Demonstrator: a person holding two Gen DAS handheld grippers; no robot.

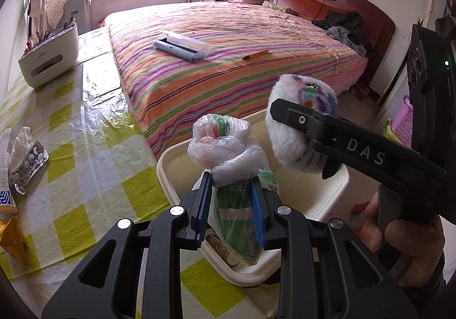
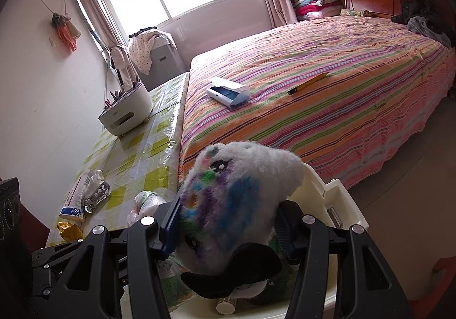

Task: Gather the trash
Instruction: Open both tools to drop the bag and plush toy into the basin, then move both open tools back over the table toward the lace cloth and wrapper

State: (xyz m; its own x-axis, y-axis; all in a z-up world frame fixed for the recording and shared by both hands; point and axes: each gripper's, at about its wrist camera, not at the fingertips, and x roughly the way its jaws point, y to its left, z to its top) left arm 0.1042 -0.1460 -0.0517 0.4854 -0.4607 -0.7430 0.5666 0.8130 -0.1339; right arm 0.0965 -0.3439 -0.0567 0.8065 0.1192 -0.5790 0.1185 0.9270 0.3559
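Observation:
My left gripper (image 1: 231,176) is shut on a clear plastic bag (image 1: 225,145) with green packaging inside, held above the cream bin (image 1: 340,178). My right gripper (image 2: 228,216) is shut on a white plush toy (image 2: 245,176) smeared with coloured marker, with black ears; it also hangs over the cream bin (image 2: 347,205). In the left wrist view the right gripper (image 1: 287,119) comes in from the right with the plush toy (image 1: 287,142), a hand on its handle. The bin holds some green wrapping and small tubes at the bottom.
On the green-checked table (image 1: 74,165) lie a blister pack (image 1: 28,165), a crumpled tissue, a boxed tube (image 2: 72,199) and a yellow wrapper (image 2: 68,229). A white holder (image 1: 50,57) stands further back. The striped bed (image 1: 228,62) carries a grey device and a pencil.

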